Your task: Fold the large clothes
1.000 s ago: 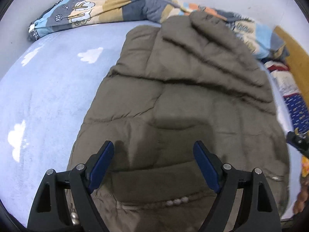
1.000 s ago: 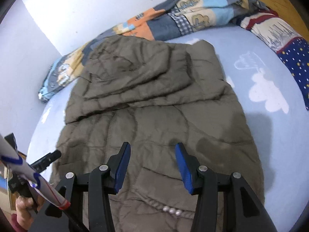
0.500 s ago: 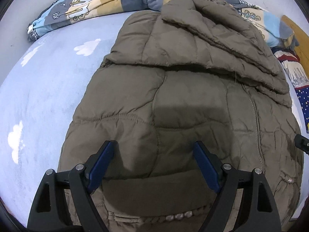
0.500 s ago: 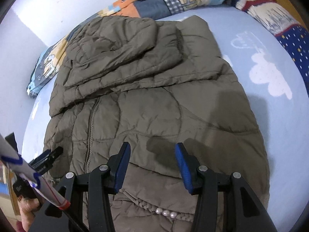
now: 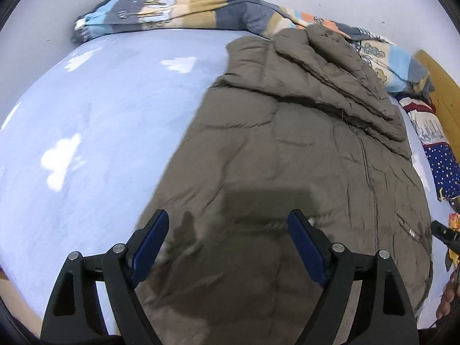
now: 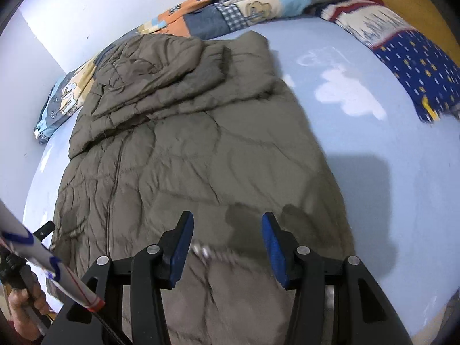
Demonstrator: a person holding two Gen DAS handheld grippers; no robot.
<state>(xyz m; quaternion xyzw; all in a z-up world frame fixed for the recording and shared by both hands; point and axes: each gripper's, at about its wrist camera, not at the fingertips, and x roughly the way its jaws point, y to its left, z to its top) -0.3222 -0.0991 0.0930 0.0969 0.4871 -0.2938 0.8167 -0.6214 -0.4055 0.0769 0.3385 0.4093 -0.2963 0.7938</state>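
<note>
The left gripper (image 5: 228, 241) has its blue fingers (image 5: 151, 243) wide apart above the near end of the olive quilted coat (image 5: 302, 158), holding nothing. The right gripper (image 6: 227, 247) has its fingers (image 6: 271, 248) moderately apart over the same near end, also empty. The coat lies flat on the light blue bed sheet (image 5: 100, 132), its top part folded over. Beyond the coat, a patchwork blanket (image 5: 178, 11) is bunched against the wall.

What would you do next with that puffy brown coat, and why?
Probably lower both grippers onto the near hem and pinch it. The coat lies flat on the bed, sleeves already folded across the top, and the left gripper and right gripper hover open over its near end, gripping nothing.
</note>
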